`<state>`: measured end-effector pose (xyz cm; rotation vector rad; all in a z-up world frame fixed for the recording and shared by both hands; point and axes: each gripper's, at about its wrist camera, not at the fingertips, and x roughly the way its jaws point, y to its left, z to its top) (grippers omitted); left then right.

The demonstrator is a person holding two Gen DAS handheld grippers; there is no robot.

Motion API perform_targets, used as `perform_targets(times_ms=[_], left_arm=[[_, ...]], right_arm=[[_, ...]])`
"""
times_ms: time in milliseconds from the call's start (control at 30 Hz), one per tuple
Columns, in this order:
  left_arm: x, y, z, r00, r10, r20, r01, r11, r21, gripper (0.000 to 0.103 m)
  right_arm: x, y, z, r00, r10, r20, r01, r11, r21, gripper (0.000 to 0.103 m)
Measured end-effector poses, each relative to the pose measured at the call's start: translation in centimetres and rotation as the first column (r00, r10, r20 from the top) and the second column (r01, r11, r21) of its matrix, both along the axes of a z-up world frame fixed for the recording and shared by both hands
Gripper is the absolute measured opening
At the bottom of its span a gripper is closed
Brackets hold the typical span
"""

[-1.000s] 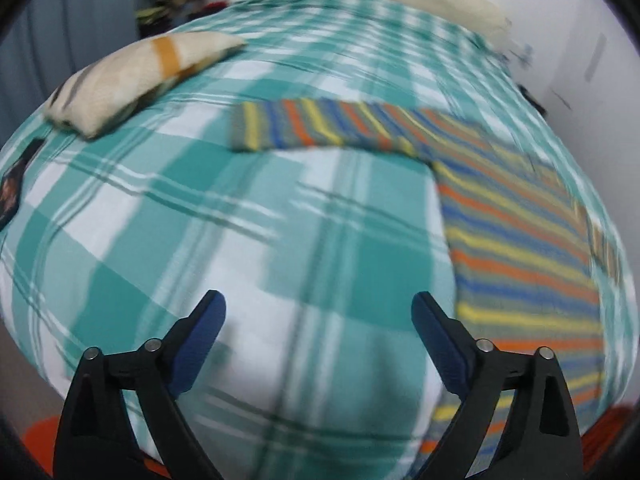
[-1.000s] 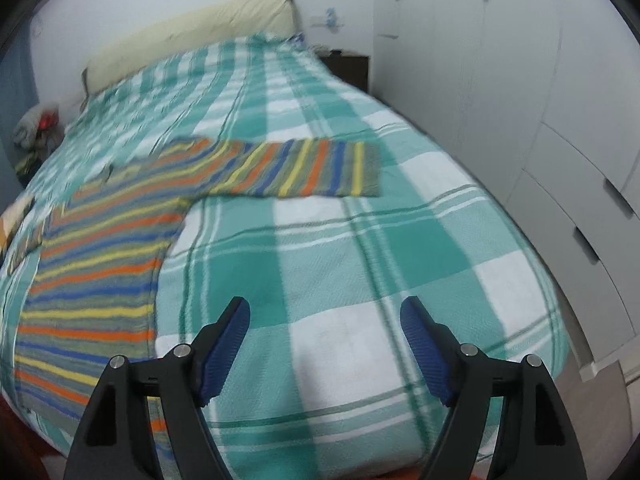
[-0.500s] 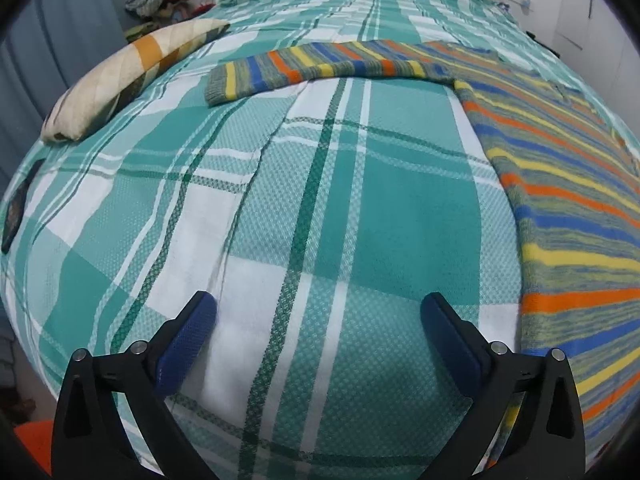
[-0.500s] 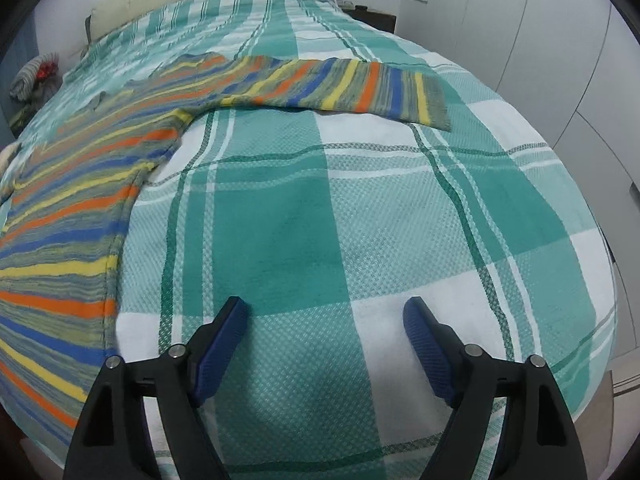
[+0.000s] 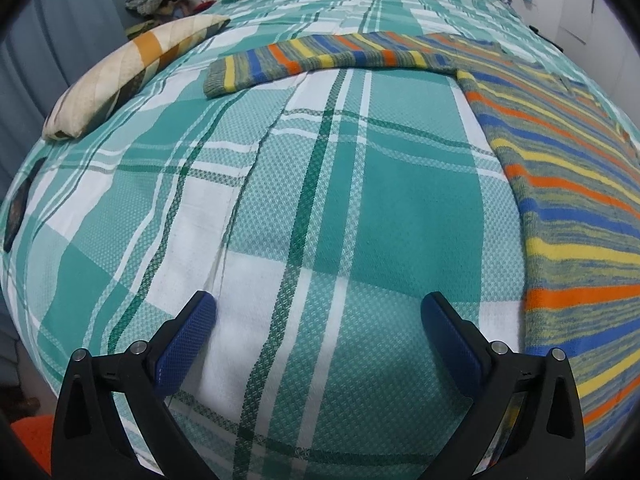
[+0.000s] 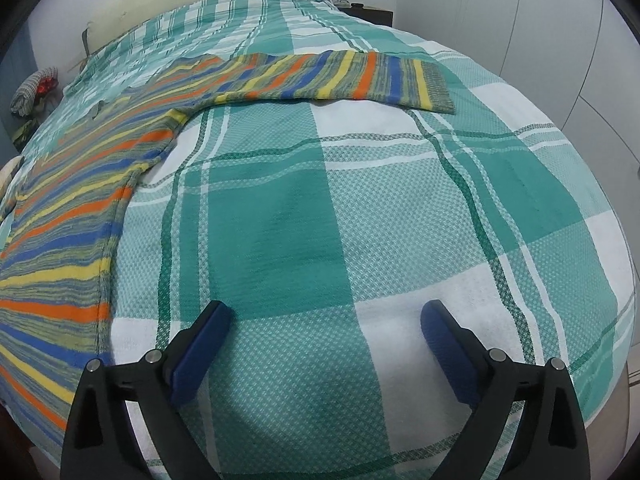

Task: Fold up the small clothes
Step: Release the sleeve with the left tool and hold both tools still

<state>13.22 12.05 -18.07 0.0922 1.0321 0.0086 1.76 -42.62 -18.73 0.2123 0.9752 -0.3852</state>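
Over the green-and-white checked bedspread [image 5: 328, 208], the left gripper [image 5: 319, 312] hangs low and points along the bed toward its head, its two blue-padded fingers [image 5: 188, 336] spread wide apart with nothing between them but bare cloth. Whether the tips touch the bedspread cannot be told. Right of its right finger lies the body of the striped sweater [image 5: 568, 184], spread flat, and one sleeve [image 5: 320, 60] reaches across the bed well ahead of the fingertips, cuff to the left. Beyond the left finger, further off, a cream pillow [image 5: 132, 68] rests near the bed's edge.

At the other side, the right gripper [image 6: 326, 316] is posed the same way, low and aimed up the bed, fingers [image 6: 448, 340] wide apart and empty. The sweater's body [image 6: 68, 232] lies left of its left finger, and the other sleeve [image 6: 332, 80] stretches across well ahead of the tips, cuff to the right. White wardrobe doors [image 6: 560, 20] stand beyond the right finger.
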Motion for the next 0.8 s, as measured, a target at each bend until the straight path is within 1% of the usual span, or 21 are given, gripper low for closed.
perform_targets(times_ms=[133, 800], left_arm=[[0.00, -0.04, -0.03, 1.000, 0.000, 0.001, 0.000, 1.000, 0.004, 0.102], [-0.03, -0.05, -0.05, 1.000, 0.000, -0.002, 0.000, 1.000, 0.006, 0.102]], right_arm=[[0.09, 0.09, -0.04, 1.000, 0.003, -0.001, -0.003, 1.000, -0.003, 0.098], [0.15, 0.17, -0.13, 1.000, 0.000, -0.003, 0.000, 1.000, -0.010, 0.099]])
